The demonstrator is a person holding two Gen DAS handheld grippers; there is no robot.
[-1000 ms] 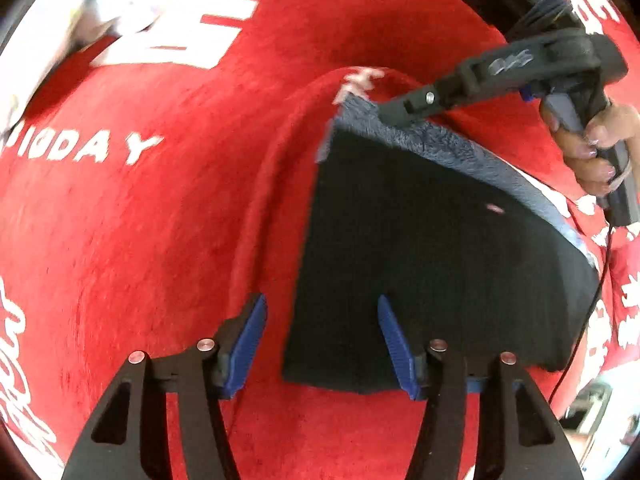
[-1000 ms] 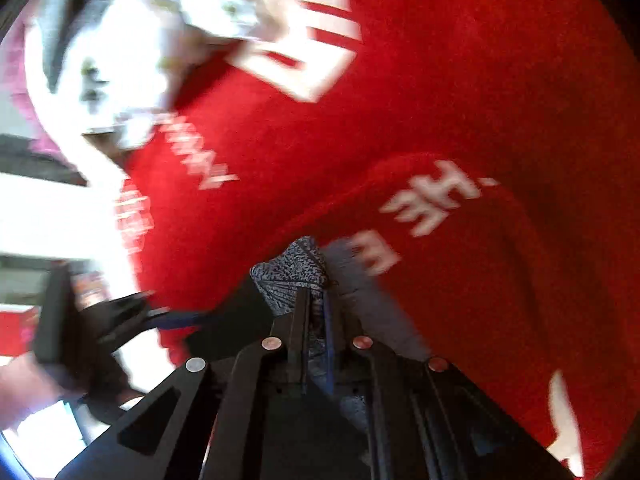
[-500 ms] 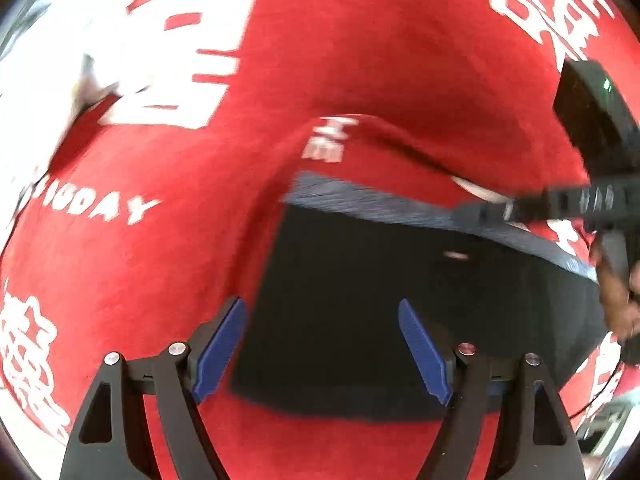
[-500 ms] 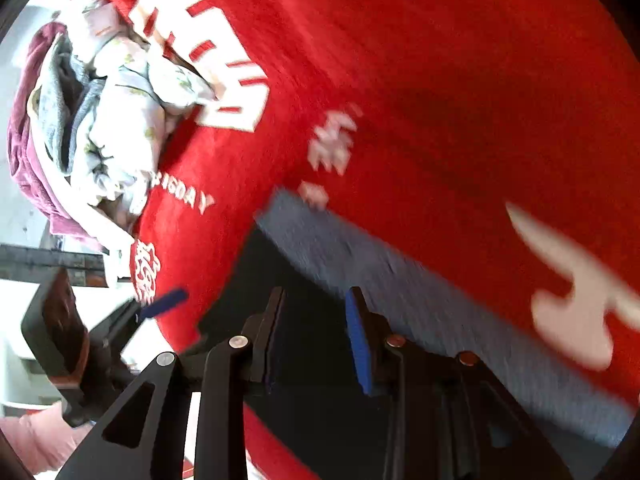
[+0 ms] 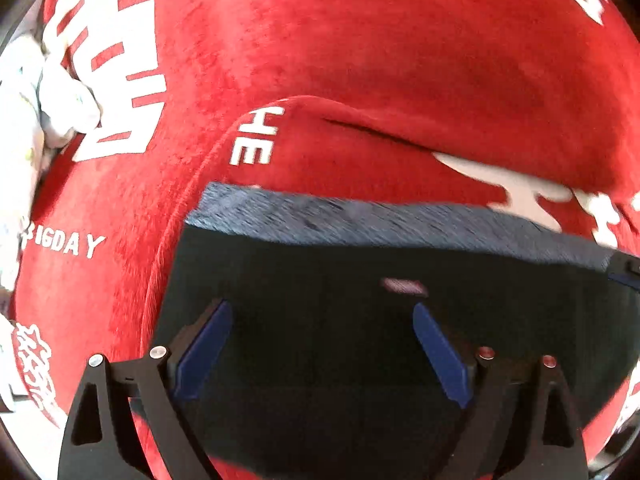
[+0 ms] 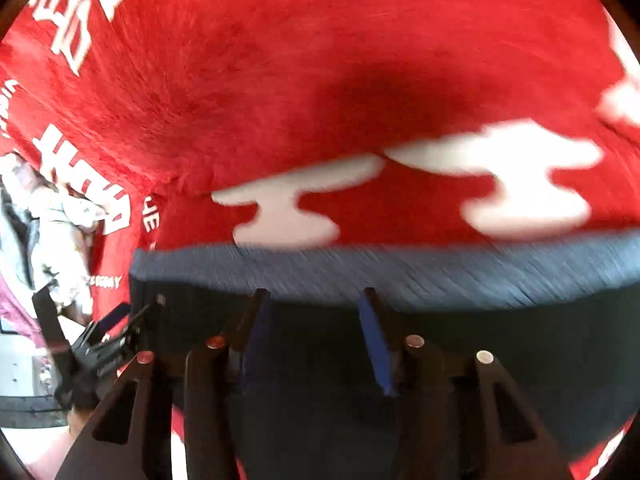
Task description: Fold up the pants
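Observation:
The folded black pants [image 5: 360, 320] lie flat on the red blanket [image 5: 360, 60], with a grey fleecy inner band [image 5: 360, 216] showing along their far edge. My left gripper [image 5: 320, 320] hovers over the black cloth, its jaws opening wide, nothing between the blue pads. In the right wrist view the same pants [image 6: 500, 360] fill the lower half, grey band [image 6: 400, 272] beyond. My right gripper [image 6: 316, 312] is above them, jaws opening, nothing held. The left gripper [image 6: 120, 320] and a hand show at the lower left of that view.
The red blanket carries white lettering [image 5: 248, 140] and has a raised fold [image 5: 360, 120] just behind the pants. A heap of pale and patterned clothes [image 6: 60, 232] lies at the far left edge [image 5: 24, 92].
My right gripper let go of the grey edge of the pants, opened and swung across above them. My left gripper opened wider and shifted over the black cloth. The pants now lie flat.

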